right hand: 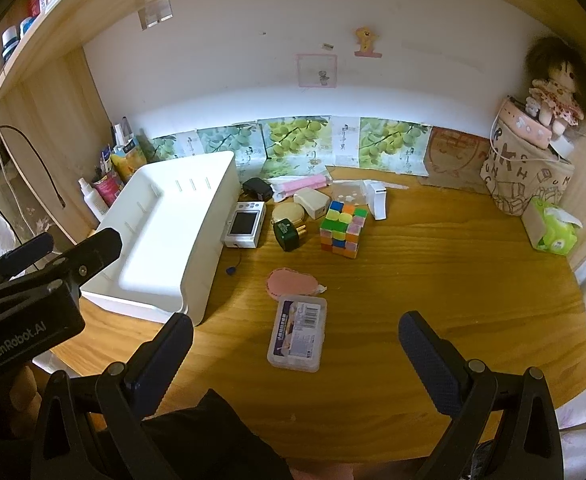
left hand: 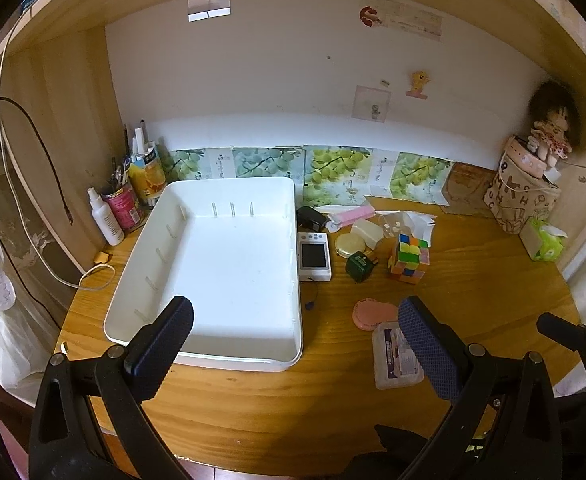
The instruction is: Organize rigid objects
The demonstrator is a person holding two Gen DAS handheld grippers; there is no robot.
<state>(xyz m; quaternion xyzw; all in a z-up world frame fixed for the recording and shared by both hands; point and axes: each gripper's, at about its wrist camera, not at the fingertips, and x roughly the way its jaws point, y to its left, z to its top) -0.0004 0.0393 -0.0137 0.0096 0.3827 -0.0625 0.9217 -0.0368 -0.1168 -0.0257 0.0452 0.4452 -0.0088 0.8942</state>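
An empty white tray stands on the left of the wooden desk. Right of it lie a white camera, a dark green plug, a colourful puzzle cube, a round gold compact, a pink pad and a clear labelled plastic case. My left gripper is open and empty over the tray's near edge. My right gripper is open and empty, just in front of the plastic case.
Pen cups and a white spray bottle stand at the back left. A fabric bag with a doll and a green tissue pack sit at the back right. A white cable lies left of the tray. The left gripper shows in the right wrist view.
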